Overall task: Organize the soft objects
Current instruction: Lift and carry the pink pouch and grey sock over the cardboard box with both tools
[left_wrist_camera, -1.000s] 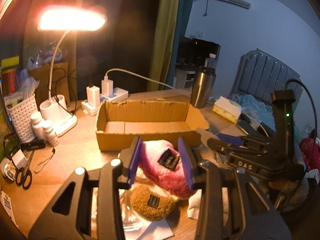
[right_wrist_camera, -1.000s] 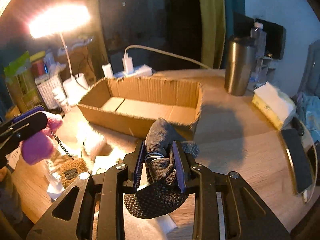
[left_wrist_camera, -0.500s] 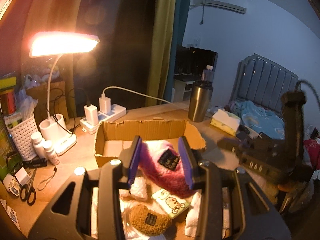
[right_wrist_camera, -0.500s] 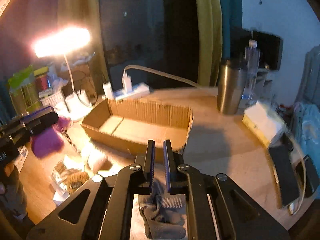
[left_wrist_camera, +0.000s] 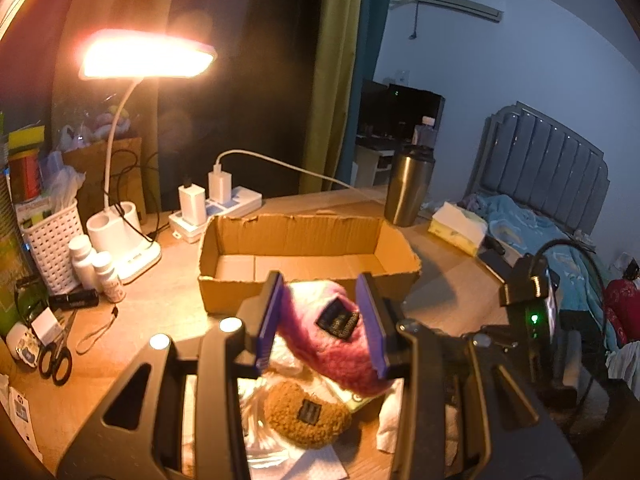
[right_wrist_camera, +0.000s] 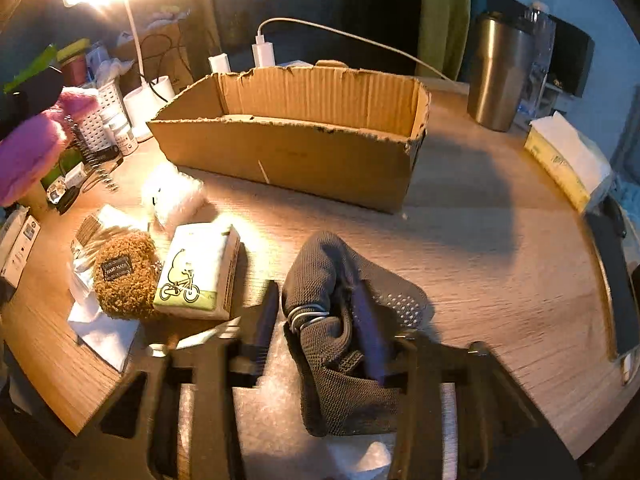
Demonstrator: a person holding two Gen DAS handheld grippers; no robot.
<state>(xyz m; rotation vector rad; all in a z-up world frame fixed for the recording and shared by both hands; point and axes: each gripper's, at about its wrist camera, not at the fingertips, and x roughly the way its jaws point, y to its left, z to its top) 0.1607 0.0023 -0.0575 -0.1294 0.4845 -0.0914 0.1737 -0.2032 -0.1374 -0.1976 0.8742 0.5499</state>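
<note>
- A pink plush pouch (left_wrist_camera: 340, 340) is being gripped between the purple jaws of the left gripper (left_wrist_camera: 326, 320) and held above the wooden surface (right_wrist_camera: 500, 264), just short of the cardboard box (right_wrist_camera: 304, 148).
- A brown plush pouch (left_wrist_camera: 306, 414) is being seen below it, lying on white tissue sheets (right_wrist_camera: 102, 330).
- A dark grey knitted sock bundle (right_wrist_camera: 340, 320) is lying between the spread jaws of the right gripper (right_wrist_camera: 316, 322); the left jaw is standing apart from it, while contact at the right jaw cannot be told, so no squeeze is being shown.
- A tissue pack printed with a bear on a bicycle (right_wrist_camera: 198, 270) is lying just beside the brown pouch, and a white fluffy item (right_wrist_camera: 174, 196) is sitting behind it.
- The open box is being shown with nothing visible inside.
- Beyond the box, a steel tumbler (right_wrist_camera: 500, 72), a tissue box (right_wrist_camera: 568, 156), a power strip with chargers (left_wrist_camera: 216, 208) and a lit desk lamp (left_wrist_camera: 146, 54) are being seen.
</note>
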